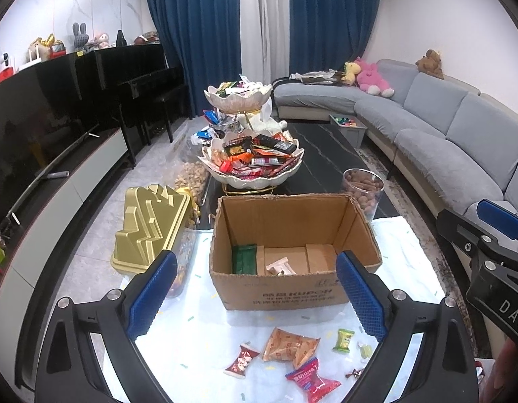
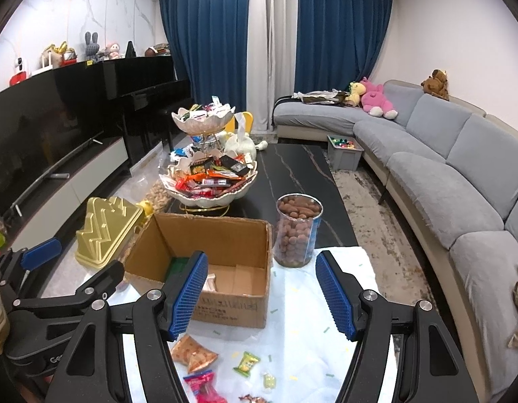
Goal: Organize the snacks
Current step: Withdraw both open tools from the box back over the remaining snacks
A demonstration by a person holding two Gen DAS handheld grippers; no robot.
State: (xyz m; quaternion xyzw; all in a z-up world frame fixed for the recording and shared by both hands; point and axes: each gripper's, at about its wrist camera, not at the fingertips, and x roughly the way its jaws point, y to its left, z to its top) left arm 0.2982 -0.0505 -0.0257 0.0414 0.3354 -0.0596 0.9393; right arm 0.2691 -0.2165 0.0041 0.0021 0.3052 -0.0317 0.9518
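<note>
- The left gripper (image 1: 257,290) hangs above a white cloth (image 1: 198,346), its blue fingers (image 1: 151,292) spread wide with nothing between them.
- The right gripper (image 2: 262,297) sits just beside it, also above the cloth; its fingers (image 2: 188,294) stand apart and grasp nothing.
- A cardboard box (image 1: 285,288) stands open on the cloth, straight ahead of both grippers.
- Inside the box lie a green packet (image 1: 244,259) against its left wall and a pale wrapped snack (image 1: 279,266) near the middle of the floor.
- Loose snacks lie on the cloth in front of the box: an orange packet (image 1: 289,347), a red packet (image 1: 242,361) to its left, a red-and-blue packet (image 1: 311,379) nearest the camera, and a small green packet (image 1: 343,340) to the right.
- A clear jar of brown nuts (image 2: 297,231) stands upright just to the right of the box, at the far edge of the cloth.
- A gold lid-shaped container (image 1: 149,226) sits to the left of the box.
- Behind the box, a two-tier white dish (image 1: 255,164) on the dark table (image 1: 322,161) is heaped with mixed snack wrappers on both levels.
- A grey sofa (image 1: 460,134) runs along the right side of the room.
</note>
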